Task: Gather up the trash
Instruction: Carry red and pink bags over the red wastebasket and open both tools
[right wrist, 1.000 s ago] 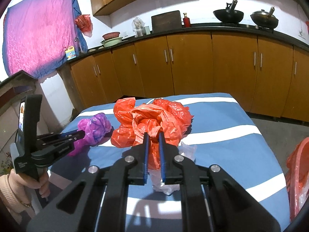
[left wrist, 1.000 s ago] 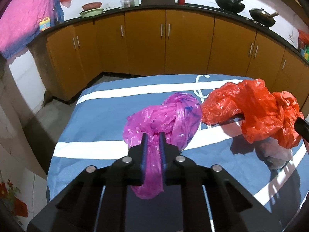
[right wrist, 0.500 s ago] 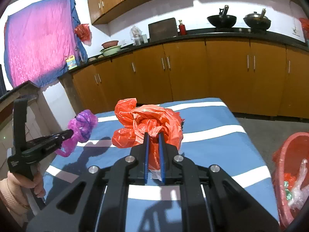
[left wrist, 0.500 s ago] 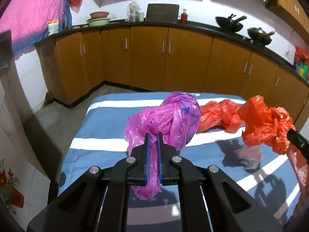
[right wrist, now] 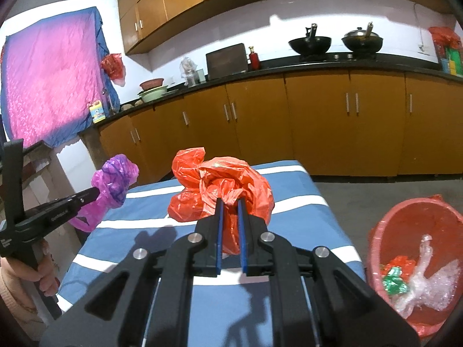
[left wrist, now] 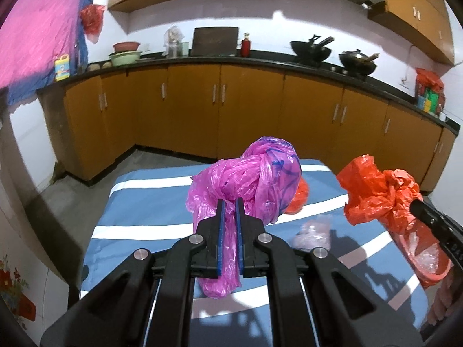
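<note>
Fingers of the right gripper (right wrist: 230, 202) pinch a crumpled orange-red plastic bag (right wrist: 222, 199) at frame centre, lifted above the blue-and-white striped table (right wrist: 303, 211). The red plastic bin (right wrist: 416, 225), already holding wrappers, sits at lower right of that view, so this hand looks nearer to it. Across the table, the left gripper (left wrist: 230, 202) is likewise clamped on a knotted magenta plastic bag (left wrist: 249, 185). A clear crumpled wrapper (left wrist: 314, 231) lies on the cloth.

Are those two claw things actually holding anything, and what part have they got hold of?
Yes. The left gripper pinches the knotted pink plastic bag by its loose tail below the knot. The right gripper clamps a gathered fold of the crumpled red plastic bag.
</note>
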A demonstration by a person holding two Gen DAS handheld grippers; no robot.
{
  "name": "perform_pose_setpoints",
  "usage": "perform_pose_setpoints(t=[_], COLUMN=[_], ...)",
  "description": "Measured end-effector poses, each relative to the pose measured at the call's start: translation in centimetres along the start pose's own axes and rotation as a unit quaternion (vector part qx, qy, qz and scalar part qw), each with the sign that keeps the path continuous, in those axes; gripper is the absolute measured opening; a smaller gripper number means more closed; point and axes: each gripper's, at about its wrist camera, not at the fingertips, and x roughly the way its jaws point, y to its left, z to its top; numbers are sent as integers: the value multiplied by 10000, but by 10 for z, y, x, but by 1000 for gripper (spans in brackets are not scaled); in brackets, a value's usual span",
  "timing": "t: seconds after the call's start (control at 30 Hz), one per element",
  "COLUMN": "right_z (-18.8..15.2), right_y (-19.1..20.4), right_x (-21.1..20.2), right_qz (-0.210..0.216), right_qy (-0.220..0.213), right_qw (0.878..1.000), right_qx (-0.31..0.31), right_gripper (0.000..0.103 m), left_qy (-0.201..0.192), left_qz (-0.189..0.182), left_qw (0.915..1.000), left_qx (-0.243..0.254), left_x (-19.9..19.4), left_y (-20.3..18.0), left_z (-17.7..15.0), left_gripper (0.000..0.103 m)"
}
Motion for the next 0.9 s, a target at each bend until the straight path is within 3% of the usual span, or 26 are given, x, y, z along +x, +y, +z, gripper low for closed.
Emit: perform_pose_setpoints(t=[0.9], right_z=[1], right_y=[-75], right_x=[-78], right_qz=[-726], right_qy=[-462], right_qw=[9954], right_qx=[410], right_gripper=[10], left_qy=[-210], left_qz=[-946], left_qw=[9948], left_qx=[309], left_x=[-21], left_y=[-103], left_z=[9], left_gripper=[7])
